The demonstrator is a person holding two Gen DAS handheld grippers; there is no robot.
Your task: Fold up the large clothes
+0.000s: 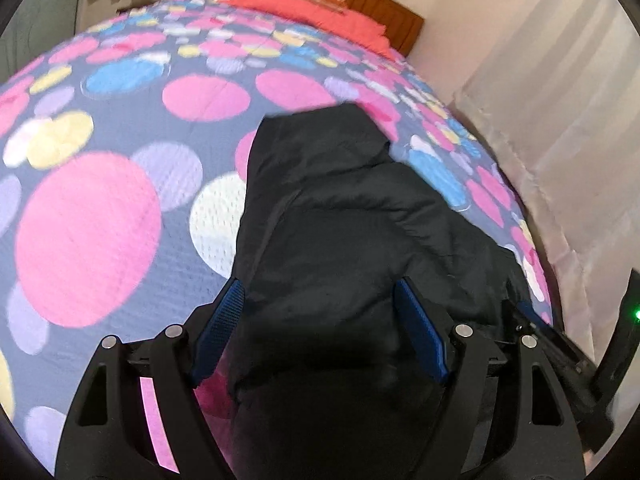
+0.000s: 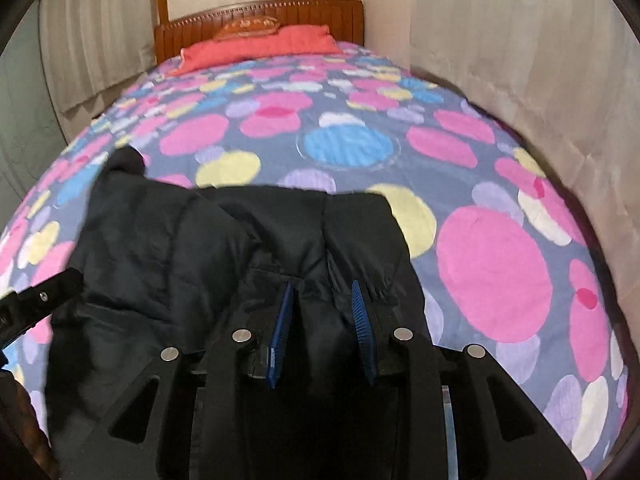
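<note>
The garment [image 1: 340,240] is plain black; the bedspread [image 1: 120,160] is grey-blue with pink, lilac, yellow, white and blue circles. At the top of the frame, the pillow [image 2: 260,50] is coral red and the headboard [image 2: 320,16] orange-brown. The gripper pads [image 1: 420,328] are blue on black frames.

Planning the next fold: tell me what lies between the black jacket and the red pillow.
Only bare dotted bedspread lies between black jacket and red pillow, clearest in the right wrist view.

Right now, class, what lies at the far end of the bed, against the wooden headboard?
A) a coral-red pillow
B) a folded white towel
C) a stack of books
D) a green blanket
A: in the right wrist view a coral-red pillow rests against the wooden headboard, beyond the black garment.
</note>
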